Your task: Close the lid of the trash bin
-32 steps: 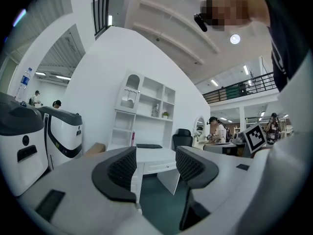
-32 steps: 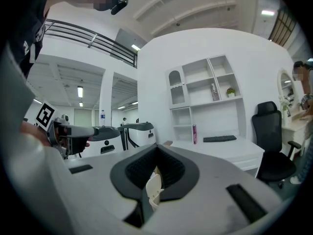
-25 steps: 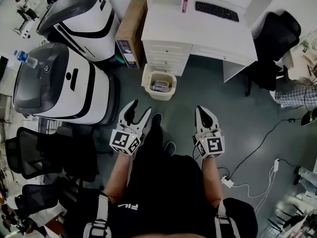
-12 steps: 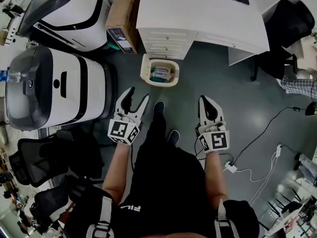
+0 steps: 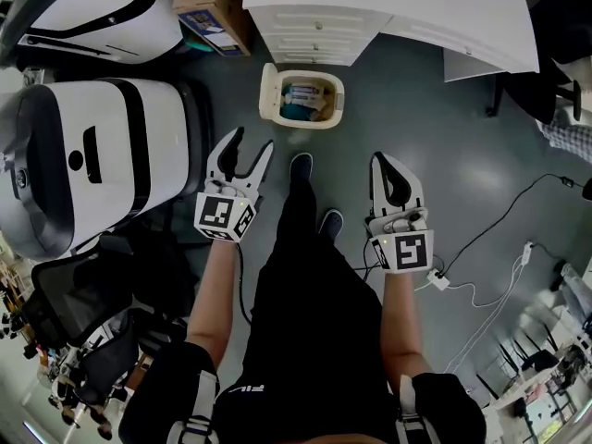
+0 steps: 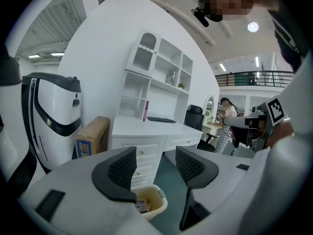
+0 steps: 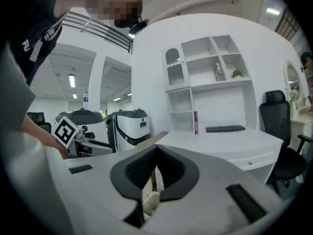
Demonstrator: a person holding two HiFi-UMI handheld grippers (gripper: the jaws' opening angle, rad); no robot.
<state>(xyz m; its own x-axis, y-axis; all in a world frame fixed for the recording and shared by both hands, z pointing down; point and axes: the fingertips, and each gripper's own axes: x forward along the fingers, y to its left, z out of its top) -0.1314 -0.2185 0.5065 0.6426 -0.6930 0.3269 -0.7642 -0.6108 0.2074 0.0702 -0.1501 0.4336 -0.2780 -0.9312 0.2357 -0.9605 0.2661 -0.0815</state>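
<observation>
Bin (image 5: 302, 98) open, plastic, prob light, may slide. Lid (image 5: 268, 93) maybe at left rim; push top edge gently. L gripper (image 5: 252, 143) jaws apart, empty. R gripper (image 5: 385, 162) jaws together, empty.

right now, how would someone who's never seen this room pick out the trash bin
Find the white desk with drawers at the top of the head view; the trash bin stands on the grey floor just in front of those drawers. It is small, cream and open-topped with rubbish showing inside, unlike the brown cardboard box and big white-and-black machines to its left in that view.
</observation>
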